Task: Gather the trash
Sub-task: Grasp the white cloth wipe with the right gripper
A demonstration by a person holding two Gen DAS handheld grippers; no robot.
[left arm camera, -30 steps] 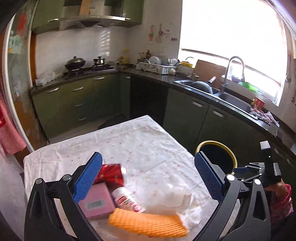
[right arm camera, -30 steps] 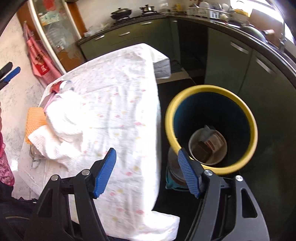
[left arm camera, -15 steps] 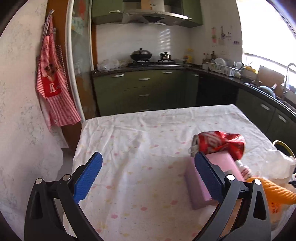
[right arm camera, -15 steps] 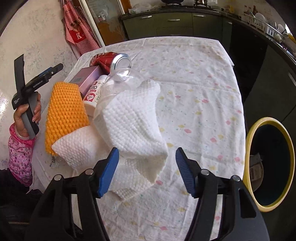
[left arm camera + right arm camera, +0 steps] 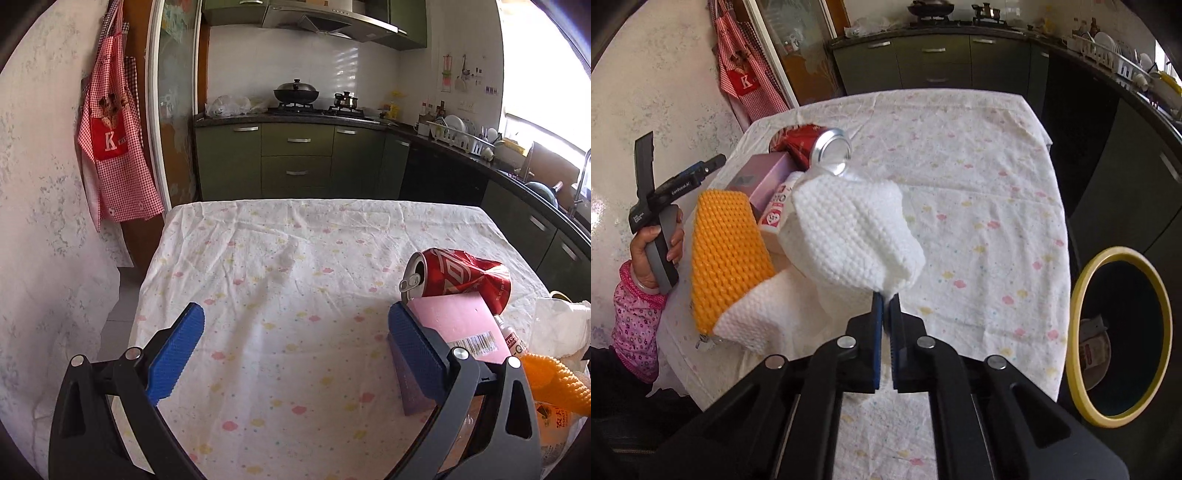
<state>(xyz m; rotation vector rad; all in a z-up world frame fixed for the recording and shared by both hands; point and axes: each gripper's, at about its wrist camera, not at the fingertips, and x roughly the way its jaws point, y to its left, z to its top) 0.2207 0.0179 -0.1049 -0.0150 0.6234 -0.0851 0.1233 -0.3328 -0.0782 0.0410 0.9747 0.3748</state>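
Observation:
My right gripper (image 5: 886, 301) is shut on the lower edge of a white foam net sleeve (image 5: 853, 236) and holds it just above the table. Beside it lie an orange foam net (image 5: 726, 254), a second white net (image 5: 764, 317), a pink box (image 5: 764, 177), a small white bottle (image 5: 777, 212) and a crushed red can (image 5: 812, 146). My left gripper (image 5: 291, 341) is open and empty over the tablecloth, left of the pink box (image 5: 458, 326) and the red can (image 5: 458, 277).
A yellow-rimmed bin (image 5: 1082, 299) with trash inside stands on the floor right of the table. The table wears a white dotted cloth (image 5: 280, 266). Green cabinets (image 5: 295, 158) run along the back and right. A red apron (image 5: 110, 136) hangs at left.
My right gripper swung from the bin to the pile and has closed on the white net sleeve. My left gripper turned left, so the trash now lies at its right.

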